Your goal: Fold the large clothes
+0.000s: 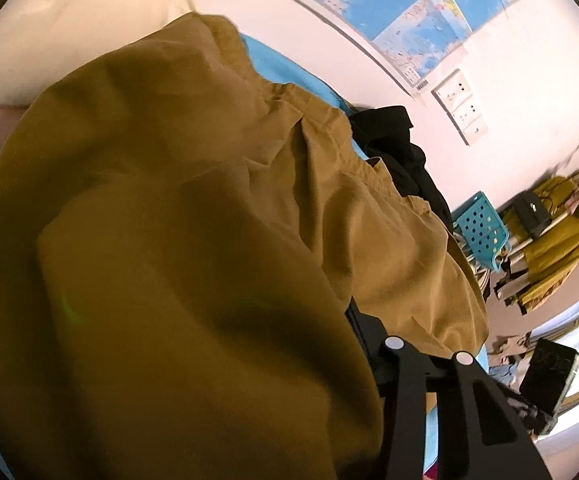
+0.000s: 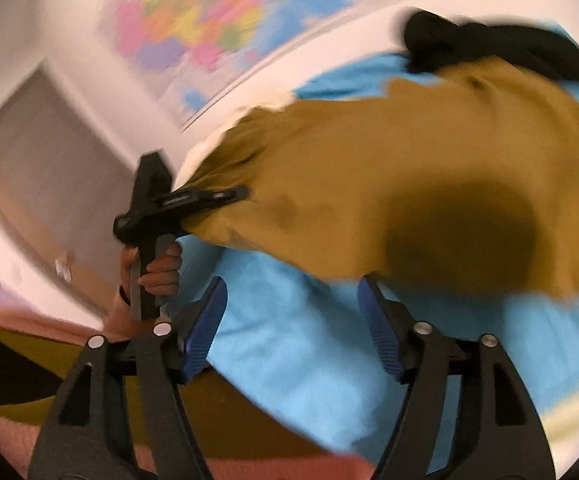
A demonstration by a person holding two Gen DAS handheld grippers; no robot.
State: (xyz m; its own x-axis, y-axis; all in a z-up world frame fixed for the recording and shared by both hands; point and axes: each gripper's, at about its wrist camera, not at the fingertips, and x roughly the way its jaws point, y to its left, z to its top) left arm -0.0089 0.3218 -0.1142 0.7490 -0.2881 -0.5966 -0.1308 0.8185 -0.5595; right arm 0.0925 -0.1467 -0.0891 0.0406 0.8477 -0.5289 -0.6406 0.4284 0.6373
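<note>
Mustard-brown garment (image 2: 369,184) sprawls over the blue sheet (image 2: 309,340), its nine o'clock edge clenched in the left tool (image 2: 225,196), right tool (image 2: 289,332) released and empty.

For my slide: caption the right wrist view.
Open right gripper over light-blue sheet; left gripper clamps mustard-brown fabric garment.

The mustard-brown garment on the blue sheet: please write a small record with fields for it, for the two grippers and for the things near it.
garment: mustard-brown cloth garment, rumpled, lying on the light blue bed sheet
left gripper: left gripper closed on one bunched end of the garment, held by a hand
right gripper: right gripper open above the sheet, nothing between its blue pads
nearby: black clothing beside the garment
wall: coloured map
</note>
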